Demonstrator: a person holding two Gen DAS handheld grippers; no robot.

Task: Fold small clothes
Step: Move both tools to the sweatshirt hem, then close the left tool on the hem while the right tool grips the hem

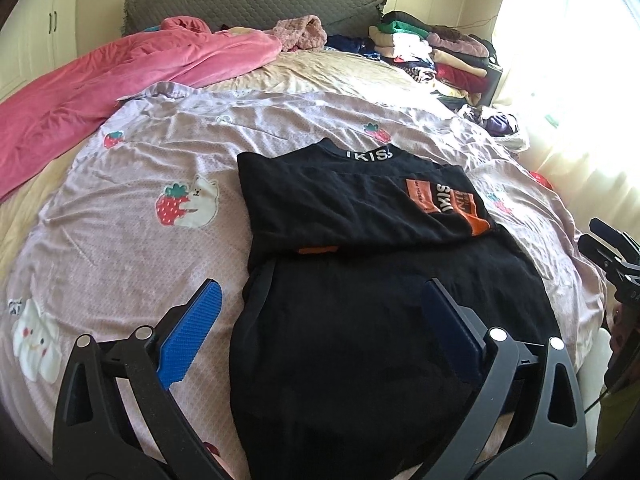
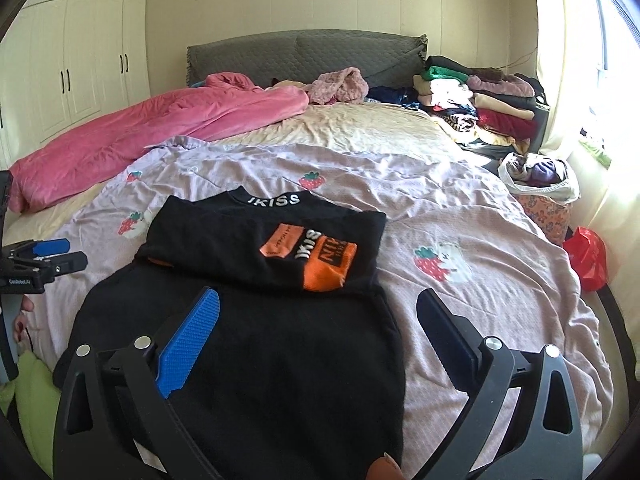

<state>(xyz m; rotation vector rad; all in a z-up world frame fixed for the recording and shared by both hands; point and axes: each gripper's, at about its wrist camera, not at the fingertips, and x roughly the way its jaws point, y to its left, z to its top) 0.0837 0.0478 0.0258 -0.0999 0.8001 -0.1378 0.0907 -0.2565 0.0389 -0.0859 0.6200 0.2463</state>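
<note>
Left claw (image 1: 320,300): jaws spread wide; nothing between the pads, nothing gripped; its blue-padded finger (image 1: 192,332) stands over the lilac strawberry-print sheet (image 1: 132,264), the other finger over the lower part of the black garment (image 1: 360,320); whether the tips touch the cloth cannot be told.

Right claw (image 2: 320,308): jaws spread wide; the last step of the opening is just levelling off; nothing held; its blue-padded finger (image 2: 190,340) sits over the black garment (image 2: 260,360), the dark finger over the sheet (image 2: 480,320) just beside the garment's edge.

Each claw shows at the margin of the other's view: the right one (image 1: 612,248) at the right edge of the left wrist view, the left one (image 2: 44,256) at the left edge of the right wrist view; both hover near the near end of the bed.

The garment lies flat on the sheet in the near middle of the bed; collar band with white lettering (image 2: 274,200) away from the claws; a folded-over flap with an orange printed patch (image 2: 308,256) lies across its upper half; lower half is plain black.

Farther out: a pink blanket (image 2: 140,136) bunched along the left side; a grey quilted headboard (image 2: 304,54); a stack of folded clothes (image 2: 480,96) at the far right corner; a red bag (image 2: 588,256) by the right edge; white wardrobe doors (image 2: 80,60) on the left wall.
</note>
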